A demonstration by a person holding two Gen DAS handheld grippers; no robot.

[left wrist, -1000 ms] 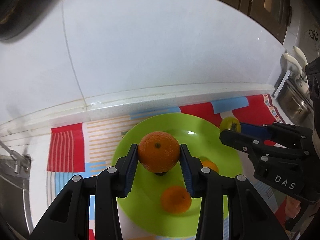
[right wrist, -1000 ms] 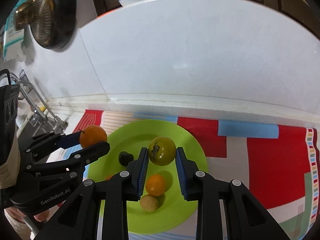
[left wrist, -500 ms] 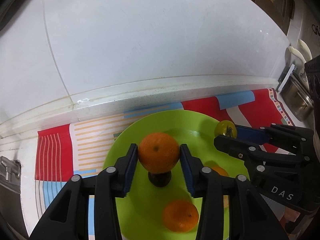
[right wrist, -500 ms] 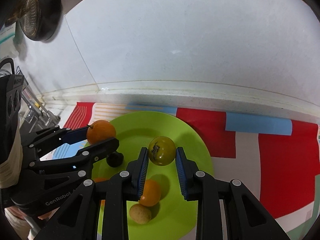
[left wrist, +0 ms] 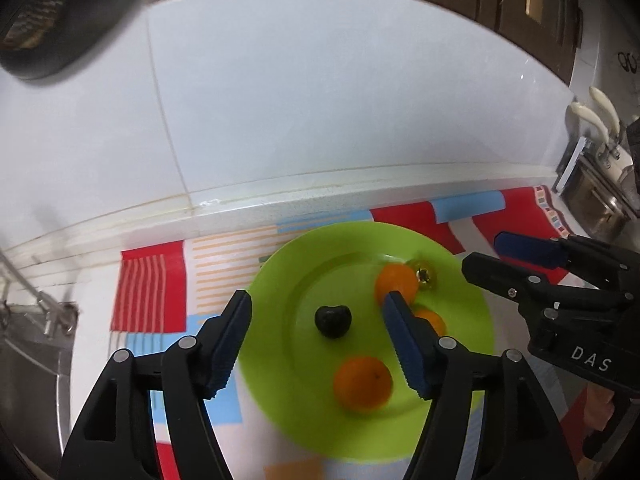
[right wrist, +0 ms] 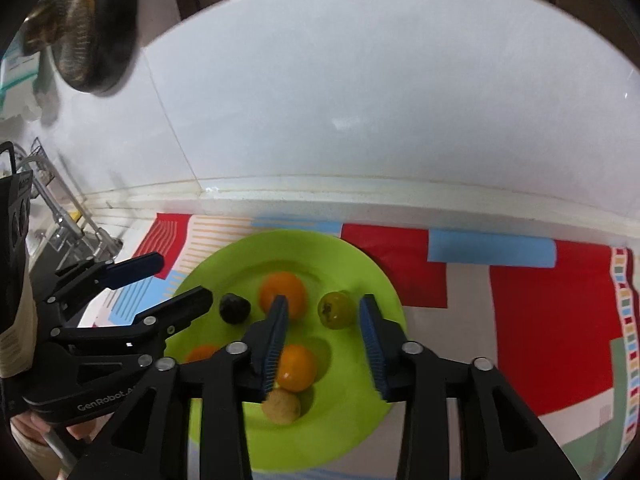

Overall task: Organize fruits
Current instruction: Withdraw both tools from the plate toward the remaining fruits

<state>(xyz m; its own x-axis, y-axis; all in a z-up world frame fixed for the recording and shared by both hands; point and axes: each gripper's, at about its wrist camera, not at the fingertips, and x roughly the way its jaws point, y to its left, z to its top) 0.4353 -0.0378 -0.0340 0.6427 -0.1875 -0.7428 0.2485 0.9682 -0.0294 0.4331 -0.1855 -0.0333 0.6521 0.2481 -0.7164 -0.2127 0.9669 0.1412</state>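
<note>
A green plate lies on a patterned mat and holds several fruits. My left gripper is open and empty above it; it also shows in the right wrist view. My right gripper is open and empty; it also shows in the left wrist view. On the plate are the orange I held, a yellow-green tomato, a dark fruit, two more oranges and a small tan fruit.
The red, blue and white mat covers the counter under the plate. A white tiled wall rises behind. A sink and tap are at the left. A dark pan hangs upper left. Utensils stand at the right.
Both grippers opened and pulled back. The orange dropped from my left gripper and the tomato from my right gripper; both now lie on the plate.
</note>
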